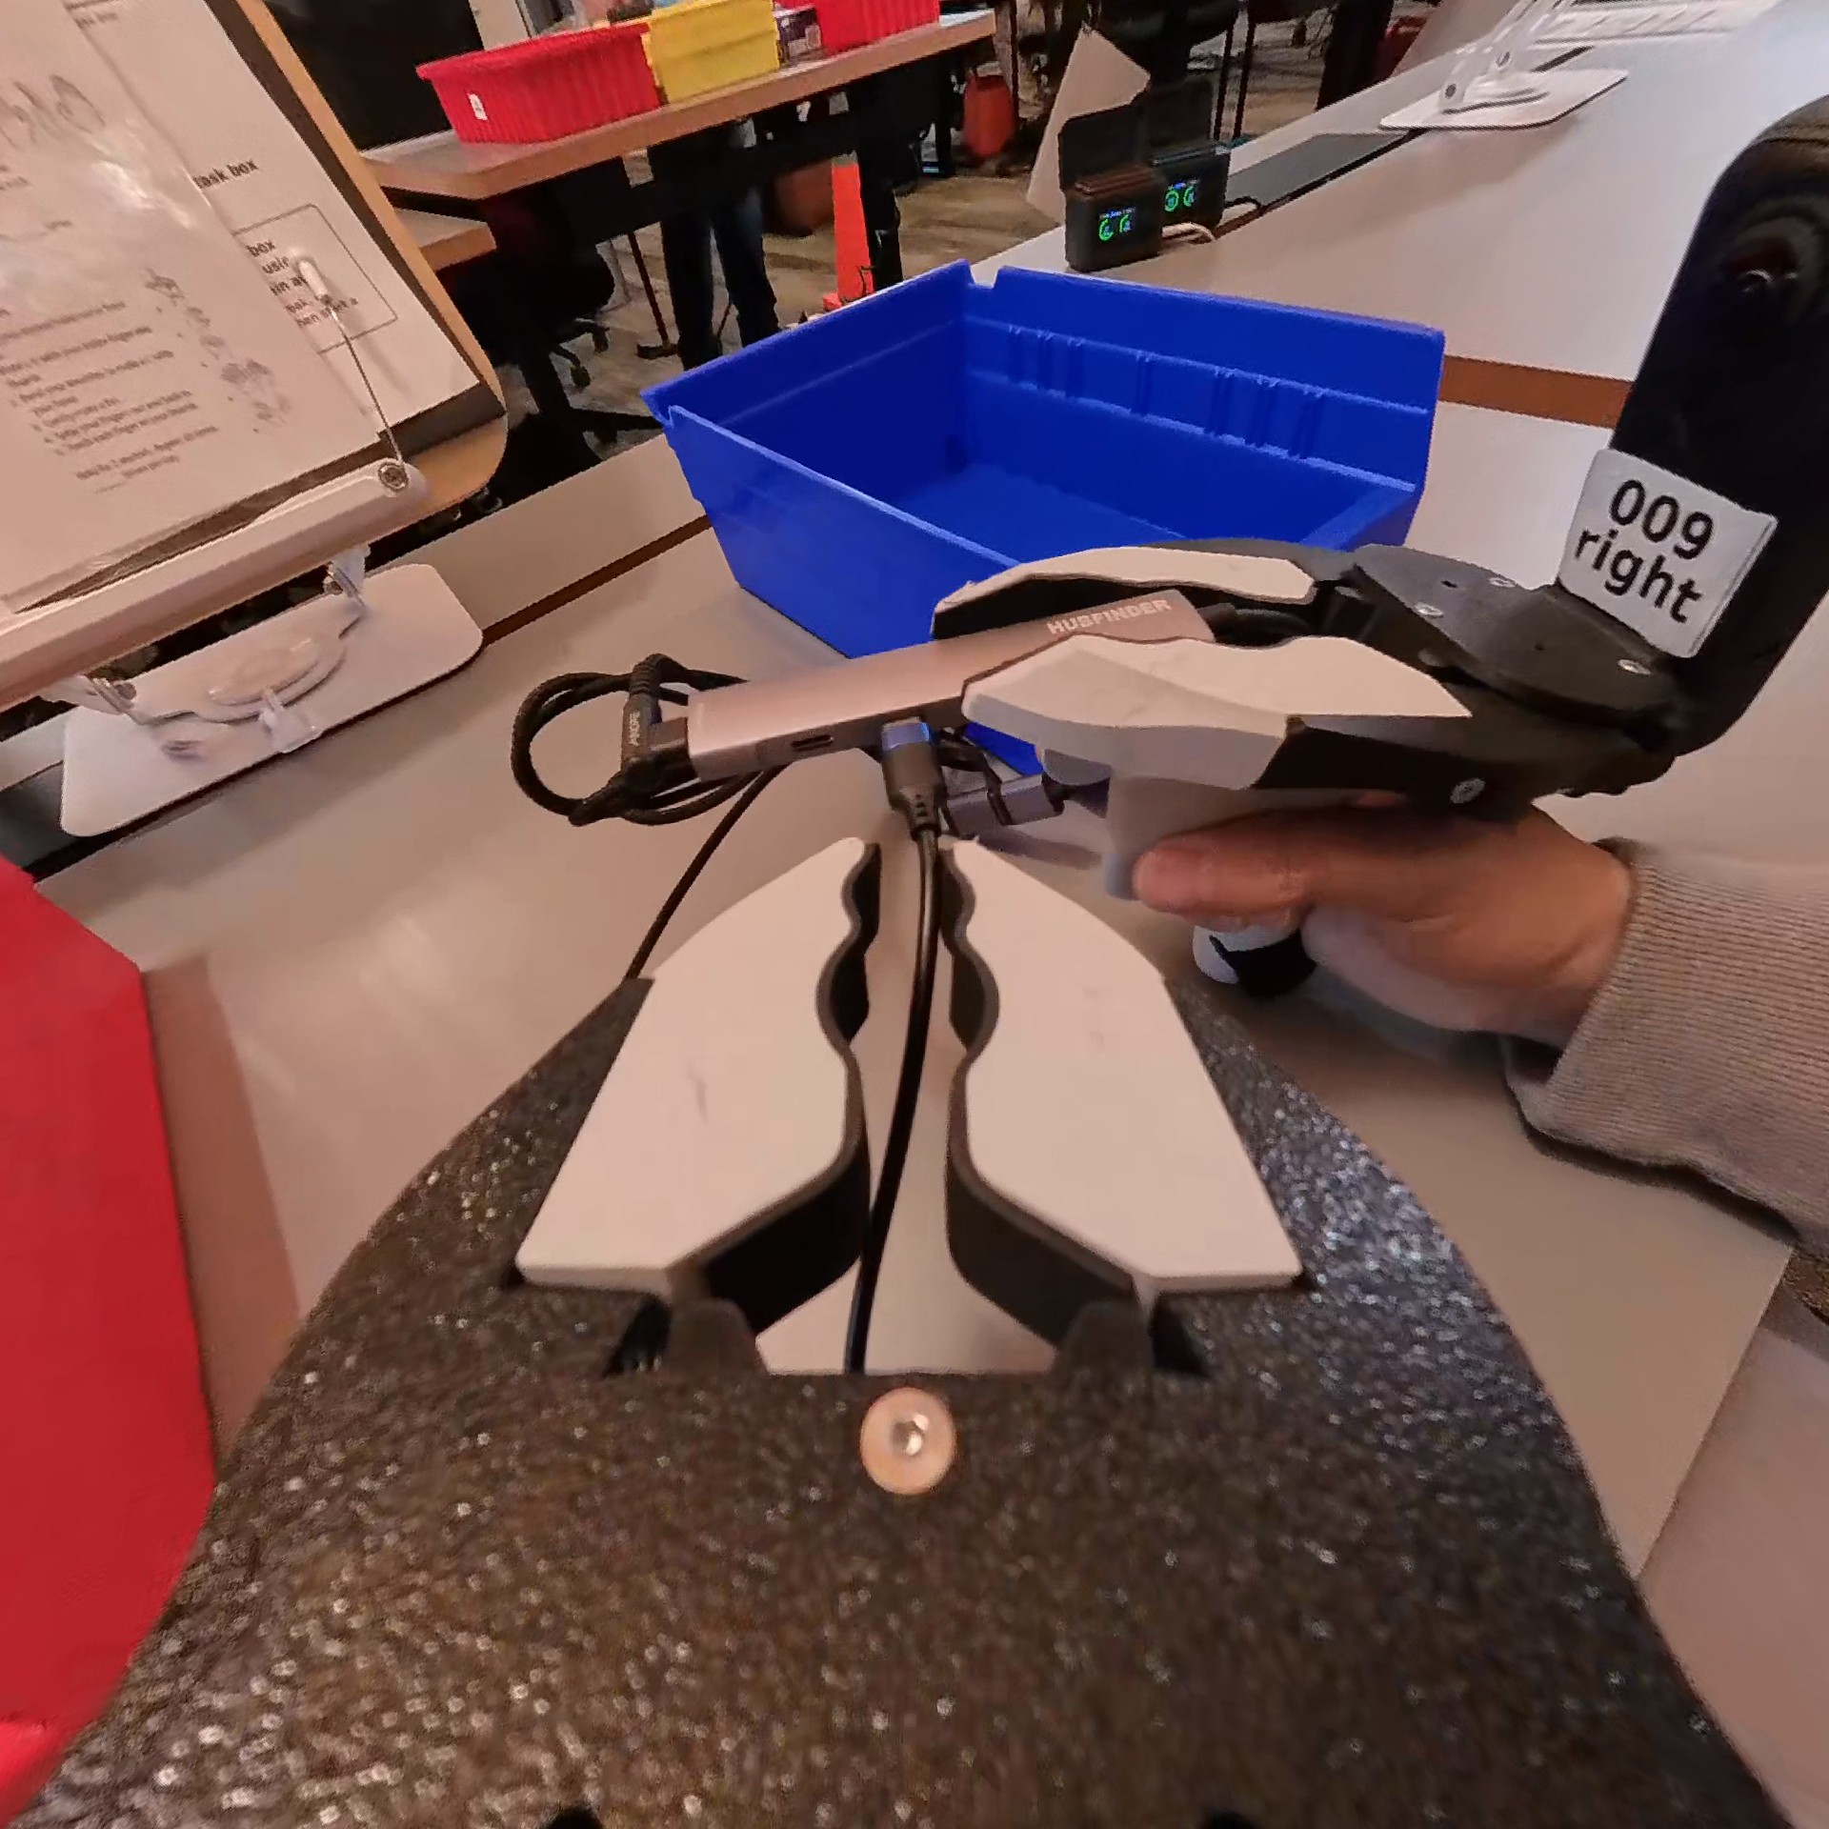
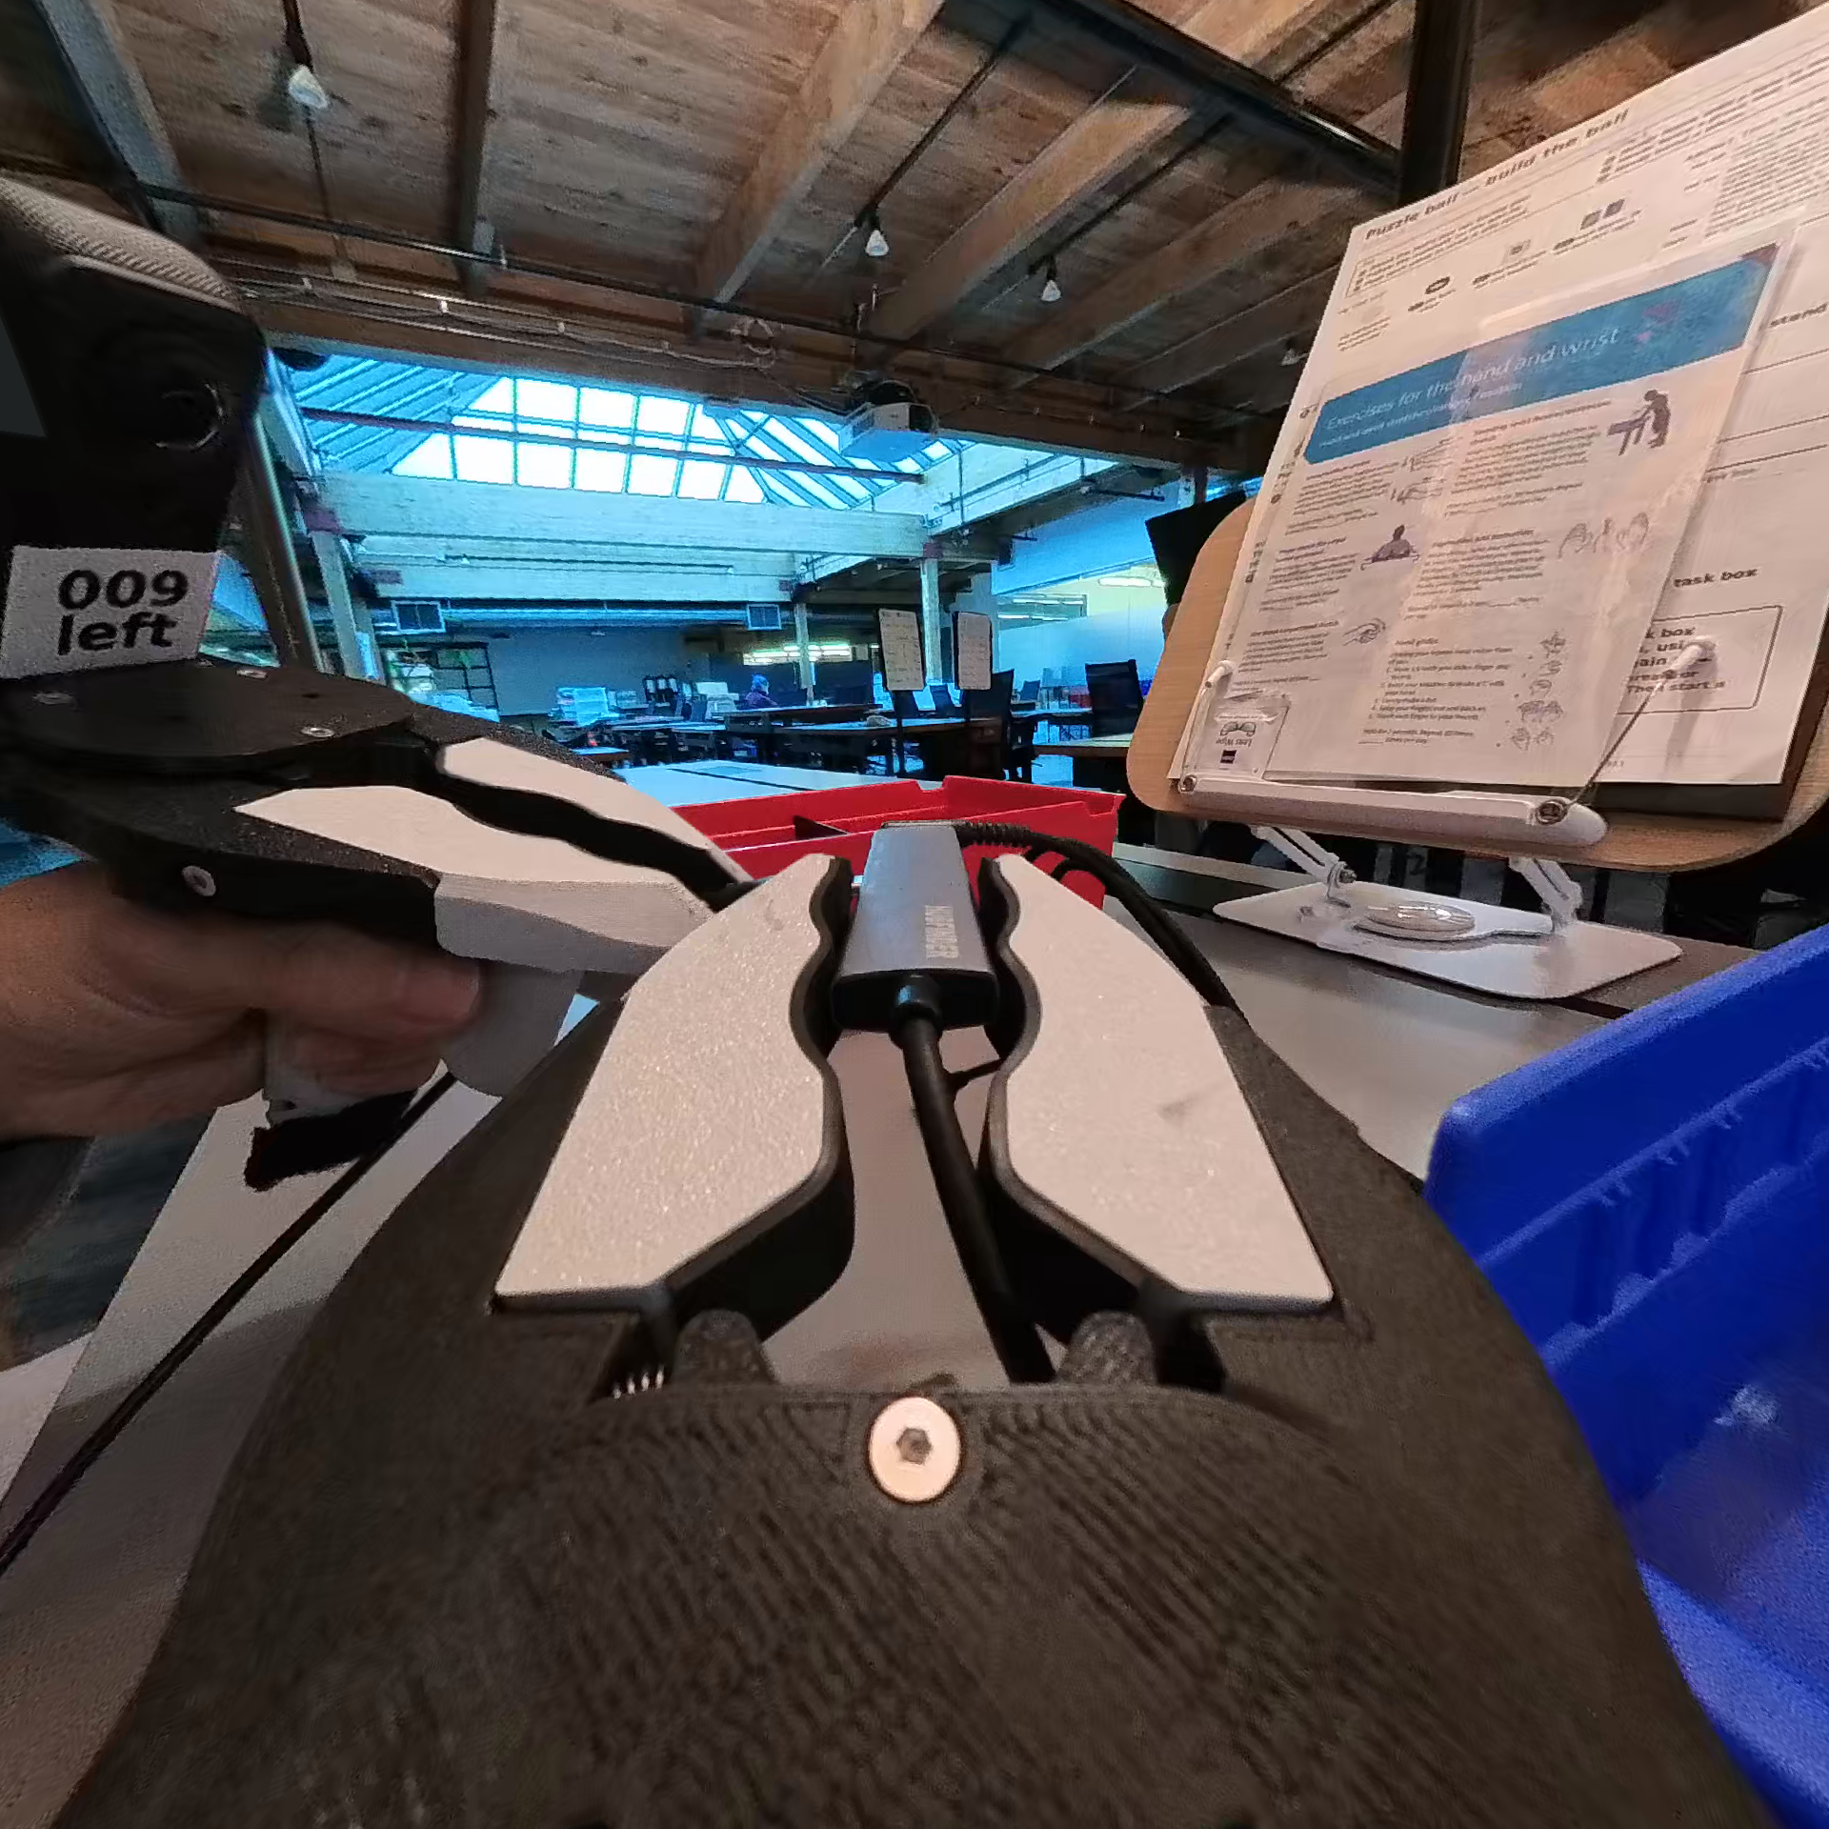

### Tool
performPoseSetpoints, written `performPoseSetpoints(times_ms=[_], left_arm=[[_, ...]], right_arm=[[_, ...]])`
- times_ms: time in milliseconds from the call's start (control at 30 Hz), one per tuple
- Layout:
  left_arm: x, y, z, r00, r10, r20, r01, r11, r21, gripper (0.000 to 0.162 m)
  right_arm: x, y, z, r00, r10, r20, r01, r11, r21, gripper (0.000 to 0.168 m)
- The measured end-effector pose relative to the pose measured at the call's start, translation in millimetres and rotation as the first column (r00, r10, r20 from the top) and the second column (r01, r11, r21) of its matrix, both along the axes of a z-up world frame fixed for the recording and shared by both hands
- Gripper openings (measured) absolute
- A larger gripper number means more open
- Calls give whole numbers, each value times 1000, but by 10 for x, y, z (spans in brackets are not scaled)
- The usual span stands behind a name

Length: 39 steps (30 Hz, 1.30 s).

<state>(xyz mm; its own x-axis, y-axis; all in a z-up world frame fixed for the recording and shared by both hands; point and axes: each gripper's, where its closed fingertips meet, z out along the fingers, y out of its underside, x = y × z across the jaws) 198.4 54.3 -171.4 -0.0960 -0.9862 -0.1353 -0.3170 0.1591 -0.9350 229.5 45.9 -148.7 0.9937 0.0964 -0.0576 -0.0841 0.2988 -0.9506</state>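
Just in front of the empty blue plastic bin [image 1: 1049,465], the right hand-held gripper [image 1: 975,643] was clamped on a slim grey metal USB hub [image 1: 821,708], holding it up off the pale grey surface [image 1: 396,891] with a bundled black braided cable [image 1: 584,742] hanging off its far end. From its own camera the hub [image 2: 915,911] sat squeezed between the white fingers [image 2: 732,1039], its tail lead running back through the gap. The left hand-held gripper [image 1: 906,861] had its fingers nearly together around a black cable [image 1: 906,1039] just below the plug [image 1: 911,762] seated in the hub's side port, though I honestly couldn't tell if it was pinching the cord or the cord just ran between them. What worried me: any grip there looked to be on the cord, not the plug body, so a tug could've strained the cord at the connector instead of moving the plug. An angled pull could also have twisted the hub in the right gripper's hold, since it was only held near one end. And that dangling coil could've snagged the bin edge. A red plastic bin [image 2: 891,807] and a white document stand holding printed sheets [image 2: 1435,891] were close by too.
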Motion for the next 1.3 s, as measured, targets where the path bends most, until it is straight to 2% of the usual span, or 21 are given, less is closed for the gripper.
performPoseSetpoints(times_ms=[133, 400, 567, 767, 867, 967, 1233, 1300], left_arm=[[-2, -23, -13, 1000, -1, -1, 1, 1000, 5, 5], [13, -33, 7, 1000, 6, 15, -6, 1000, -17, 12], [23, 3, 3, 999, 29, 16, -29, 999, -32, 5], [25, 62, -11, 998, 56, 13, -56, 998, 18, 5], [13, 99, -42, 998, 64, -24, -62, 994, 87, 5], [-4, 131, -20, 998, 63, -26, -60, 995, 84, 5], [8, 100, 0, 999, 16, -33, -14, 996, 84, 6], [-19, 33, 53, 999, -44, -23, 45, 998, 39, 14]], right_arm=[[-13, 4, -3, 1000, 0, 9, 0, 1000, -3, 25], [-33, 20, -12, 1000, -7, 28, 8, 1000, -13, 25], [-35, 30, -16, 999, -12, 31, 12, 1000, -17, 25], [-48, 82, -56, 1000, -3, 22, 4, 998, -63, 26], [-70, 106, -83, 999, -3, 32, 6, 996, -91, 26], [-94, 141, -108, 999, 10, 38, -6, 993, -117, 27], [-69, 123, -88, 1000, 18, 16, -17, 995, -100, 26], [-66, 88, -46, 1000, 29, -1, -29, 998, -59, 26]])
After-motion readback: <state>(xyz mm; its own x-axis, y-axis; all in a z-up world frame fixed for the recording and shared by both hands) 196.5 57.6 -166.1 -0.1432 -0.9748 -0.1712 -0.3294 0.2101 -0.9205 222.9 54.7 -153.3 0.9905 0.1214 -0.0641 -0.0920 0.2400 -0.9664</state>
